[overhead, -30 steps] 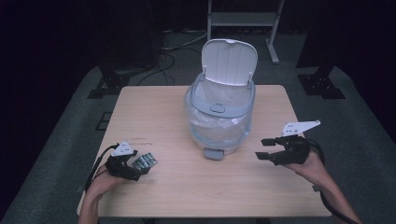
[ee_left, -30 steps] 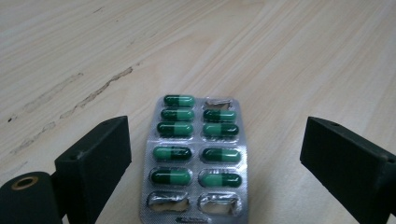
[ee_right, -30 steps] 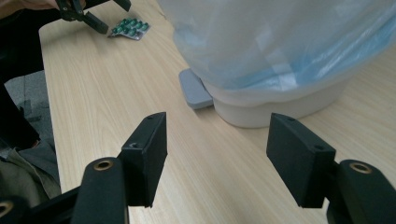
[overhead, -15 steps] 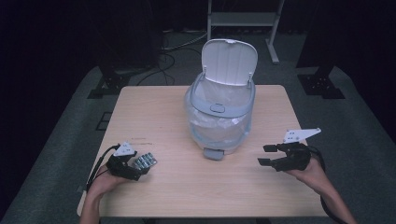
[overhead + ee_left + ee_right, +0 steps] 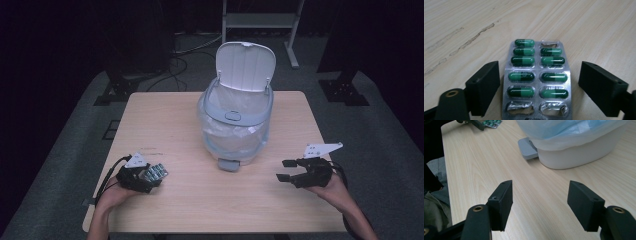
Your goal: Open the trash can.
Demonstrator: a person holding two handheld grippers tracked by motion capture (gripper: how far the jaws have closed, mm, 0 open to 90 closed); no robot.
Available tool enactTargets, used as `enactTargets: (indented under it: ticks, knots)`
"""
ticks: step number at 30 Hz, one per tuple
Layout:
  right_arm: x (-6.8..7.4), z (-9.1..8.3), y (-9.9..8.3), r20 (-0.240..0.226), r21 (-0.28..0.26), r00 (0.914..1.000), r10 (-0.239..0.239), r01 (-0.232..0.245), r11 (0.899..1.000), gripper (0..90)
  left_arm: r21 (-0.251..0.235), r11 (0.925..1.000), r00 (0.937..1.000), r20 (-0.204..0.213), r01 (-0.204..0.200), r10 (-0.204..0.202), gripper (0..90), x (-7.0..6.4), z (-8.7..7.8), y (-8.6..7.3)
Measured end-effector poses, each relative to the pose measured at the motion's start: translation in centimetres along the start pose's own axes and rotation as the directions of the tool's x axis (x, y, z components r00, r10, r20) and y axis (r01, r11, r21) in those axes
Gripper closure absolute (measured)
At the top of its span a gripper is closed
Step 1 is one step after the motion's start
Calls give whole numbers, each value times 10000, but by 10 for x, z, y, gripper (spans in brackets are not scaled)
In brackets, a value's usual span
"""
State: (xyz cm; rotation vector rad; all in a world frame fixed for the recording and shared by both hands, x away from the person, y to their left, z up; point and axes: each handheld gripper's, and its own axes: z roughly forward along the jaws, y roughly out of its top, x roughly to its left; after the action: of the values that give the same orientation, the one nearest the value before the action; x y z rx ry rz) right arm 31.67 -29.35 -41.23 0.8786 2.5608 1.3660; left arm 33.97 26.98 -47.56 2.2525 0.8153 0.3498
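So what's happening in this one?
A person works two handheld grippers at a wooden table. The left gripper has its jaws open on either side of a blister pack of green capsules lying flat on the table, not clamped. The right gripper hovers open and empty. A pedal bin with a plastic liner stands mid-table, lid up.

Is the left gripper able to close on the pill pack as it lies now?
Probably yes. The left gripper has its jaws open on either side of the pill pack, which lies flat on the table with nothing between them.
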Motion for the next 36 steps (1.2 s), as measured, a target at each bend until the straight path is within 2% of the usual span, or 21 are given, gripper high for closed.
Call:
enactTargets:
  ticks: [5,9,21,28,36]
  knots:
    - [-2,1,-5,-18,-18,10000,38,-38,10000,357,-77,10000,10000,51,-60,60,236,0,0,1]
    - [-2,3,-8,-51,102,10000,69,-69,9999,350,-46,9999,9997,174,-161,162,328,-1,-2,2]
    - [-4,7,-15,8,97,9998,199,-199,9998,328,-167,9995,9987,435,-271,278,332,-5,-5,8]
    - [-4,9,-14,26,171,9999,161,-161,9997,311,-361,9988,9977,576,-337,358,332,-6,-14,17]
    - [-4,10,-17,59,222,9999,95,-96,9997,305,-282,9981,9968,561,-555,570,332,-4,-27,34]
